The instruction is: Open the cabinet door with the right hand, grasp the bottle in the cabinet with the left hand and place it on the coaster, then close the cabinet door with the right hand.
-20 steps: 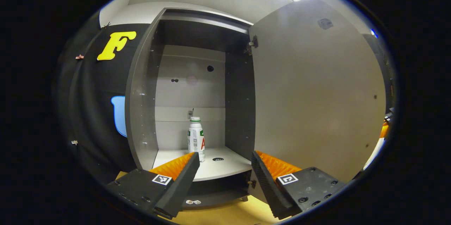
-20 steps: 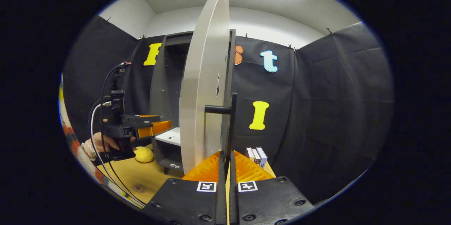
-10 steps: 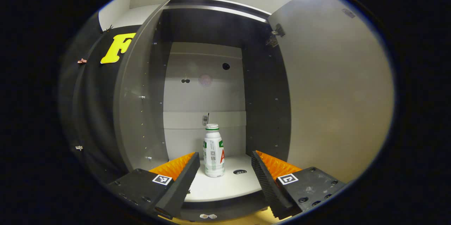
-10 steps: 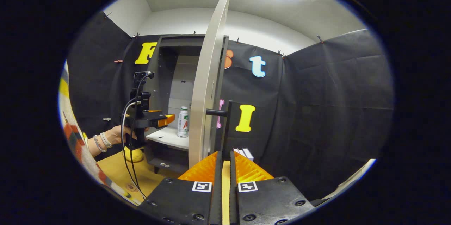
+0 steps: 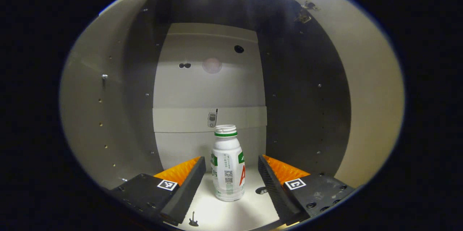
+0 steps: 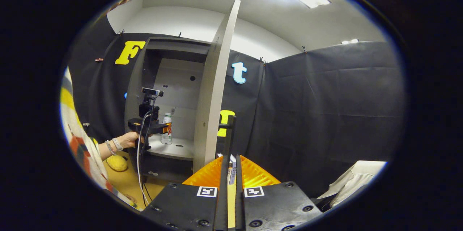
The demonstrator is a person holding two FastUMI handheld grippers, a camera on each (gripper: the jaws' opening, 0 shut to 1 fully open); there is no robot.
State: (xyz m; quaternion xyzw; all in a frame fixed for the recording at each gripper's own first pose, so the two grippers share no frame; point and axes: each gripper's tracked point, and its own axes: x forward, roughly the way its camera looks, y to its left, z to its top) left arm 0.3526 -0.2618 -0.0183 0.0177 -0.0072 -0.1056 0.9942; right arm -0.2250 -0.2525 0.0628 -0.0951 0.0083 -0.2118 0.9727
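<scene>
While the white plastic bottle with a green neck ring [image 5: 227, 167] stands upright on the pale cabinet shelf [image 5: 231, 213] at lower centre of the left gripper view, the left gripper [image 5: 231, 169] flanks it, fingers spread and apart from its sides. At centre of the right gripper view the grey cabinet door [image 6: 213, 90] stands open, and the right gripper [image 6: 230, 173] is pressed together on its dark bar handle [image 6: 228, 140].
</scene>
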